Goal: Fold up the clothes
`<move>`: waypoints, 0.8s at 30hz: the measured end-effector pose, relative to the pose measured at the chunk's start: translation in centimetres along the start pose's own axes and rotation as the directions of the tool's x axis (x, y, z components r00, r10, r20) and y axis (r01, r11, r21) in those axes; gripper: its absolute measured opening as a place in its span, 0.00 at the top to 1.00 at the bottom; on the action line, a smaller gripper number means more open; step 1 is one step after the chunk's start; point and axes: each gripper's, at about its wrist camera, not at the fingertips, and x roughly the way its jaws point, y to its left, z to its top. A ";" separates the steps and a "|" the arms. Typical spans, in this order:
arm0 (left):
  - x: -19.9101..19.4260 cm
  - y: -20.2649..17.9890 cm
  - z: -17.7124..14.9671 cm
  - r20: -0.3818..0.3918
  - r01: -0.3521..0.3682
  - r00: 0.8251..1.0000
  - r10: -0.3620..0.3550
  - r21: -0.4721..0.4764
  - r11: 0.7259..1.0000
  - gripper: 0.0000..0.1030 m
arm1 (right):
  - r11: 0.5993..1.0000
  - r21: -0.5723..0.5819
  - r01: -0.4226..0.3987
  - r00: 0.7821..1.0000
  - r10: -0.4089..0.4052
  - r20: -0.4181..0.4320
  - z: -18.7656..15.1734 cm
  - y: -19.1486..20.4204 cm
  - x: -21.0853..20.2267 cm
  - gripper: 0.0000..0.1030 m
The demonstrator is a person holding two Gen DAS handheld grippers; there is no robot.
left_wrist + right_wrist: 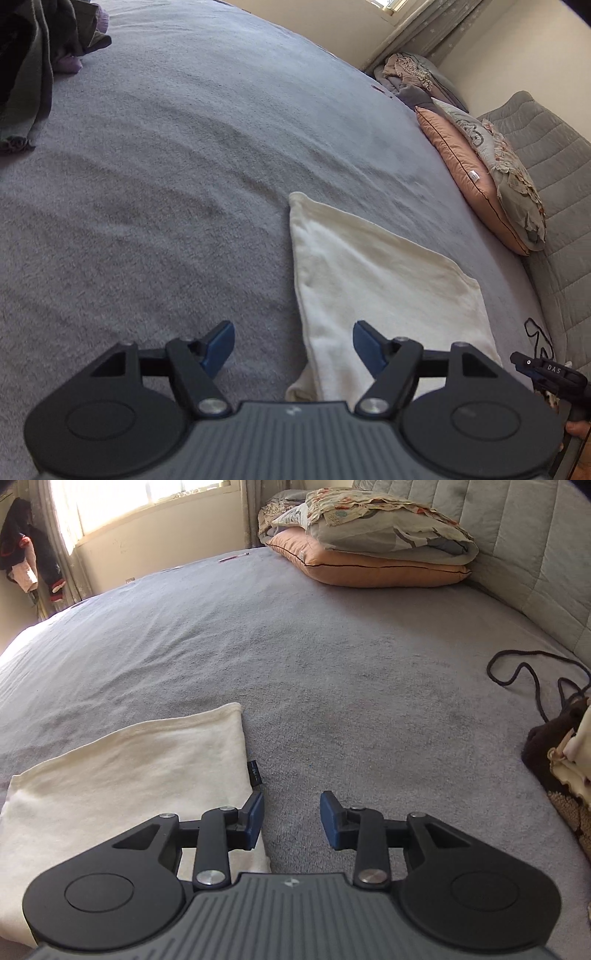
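A folded cream garment (384, 291) lies flat on the grey bedspread (184, 184). In the left wrist view it spreads ahead and to the right of my left gripper (293, 345), whose blue pads (221, 347) stand wide apart with nothing between them. The right pad hovers over the garment's left edge. In the right wrist view the same cream garment (125, 771) lies at lower left with a small black tag (255, 773) at its right edge. My right gripper (291, 819) is open and empty over bare bedspread (332, 664) just right of that edge.
A heap of dark clothes (33, 62) lies at the far left. An orange pillow (369, 566) under a patterned quilt (388, 524) leans by the padded headboard (517, 546). A black cord (528, 679) and a brown and cream fabric pile (565, 760) lie at right. The other gripper (546, 373) shows at the edge.
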 end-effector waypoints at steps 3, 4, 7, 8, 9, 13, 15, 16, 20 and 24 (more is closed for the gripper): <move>-1.0 0.9 -1.5 -0.012 0.053 0.998 -0.054 -0.085 0.995 0.30 | 0.997 0.067 -0.023 0.999 0.026 -0.034 -1.2 -1.1 -0.9 0.64; -1.3 1.3 -2.0 -0.013 0.072 0.997 -0.074 -0.116 0.991 0.30 | 0.995 0.090 -0.035 0.998 0.039 -0.043 -1.7 -1.5 -1.3 0.64; -2.4 2.2 -3.6 -0.009 0.128 0.991 -0.133 -0.207 0.970 0.30 | 0.981 0.175 -0.081 0.993 0.095 -0.069 -3.4 -2.8 -2.6 0.64; -2.6 2.6 -4.2 -0.001 0.148 0.988 -0.153 -0.238 0.960 0.30 | 0.971 0.213 -0.107 0.990 0.124 -0.068 -4.0 -3.3 -3.0 0.63; -2.9 2.8 -4.9 0.008 0.167 0.985 -0.171 -0.266 0.950 0.30 | 0.959 0.251 -0.132 0.986 0.154 -0.067 -4.6 -3.7 -3.3 0.63; -3.2 2.9 -7.6 0.056 0.218 0.976 -0.211 -0.326 0.920 0.30 | 0.891 0.397 -0.220 0.965 0.258 -0.043 -7.1 -4.9 -4.4 0.63; -2.9 2.6 -8.8 0.077 0.236 0.972 -0.223 -0.351 0.906 0.30 | 0.859 0.450 -0.247 0.958 0.287 -0.022 -7.9 -5.1 -4.6 0.61; -2.6 2.4 -9.3 0.090 0.247 0.969 -0.230 -0.364 0.898 0.31 | 0.846 0.471 -0.250 0.957 0.291 -0.015 -8.2 -5.1 -4.5 0.61; -1.3 1.5 -10.4 0.171 0.285 0.957 -0.234 -0.407 0.868 0.31 | 0.811 0.530 -0.246 0.959 0.282 0.013 -9.2 -4.8 -3.9 0.61; 0.0 0.8 -10.8 0.266 0.312 0.941 -0.211 -0.434 0.845 0.38 | 0.737 0.622 -0.266 0.956 0.284 0.072 -10.0 -4.9 -2.8 0.58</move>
